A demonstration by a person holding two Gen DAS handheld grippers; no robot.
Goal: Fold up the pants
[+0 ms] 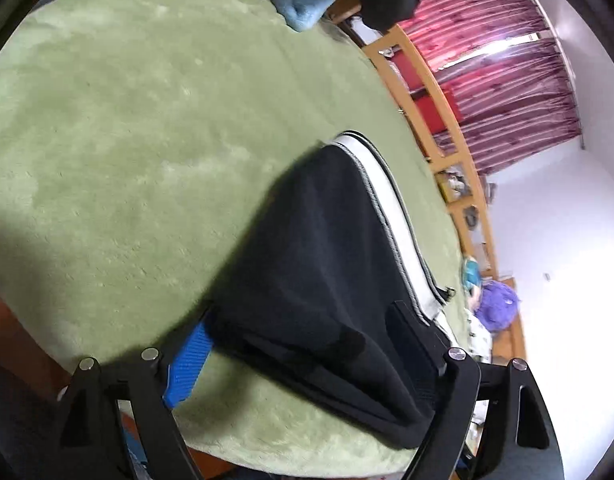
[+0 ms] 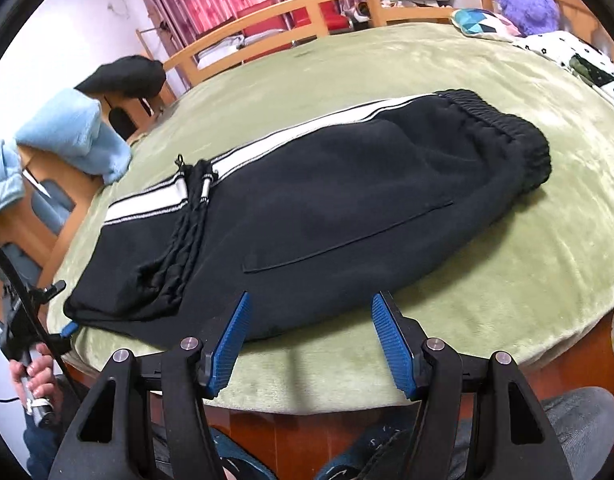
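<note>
1 pair of black pants, folded, lies on green blanket; long axis runs left-right, elastic waistband at right, white side stripe on far edge. Right gripper spread, empty, short of near edge. Left gripper spread, straddling cloth at left end.

- One pair of black pants with a white side stripe, lying folded on the bed.
- One green blanket across the bed.
- Two grippers: left gripper, right gripper.
- Four blue finger pads in all; three show.
- One light blue towel.
- One purple plush toy.
- One patterned cushion.
- One hand in sight.
</note>
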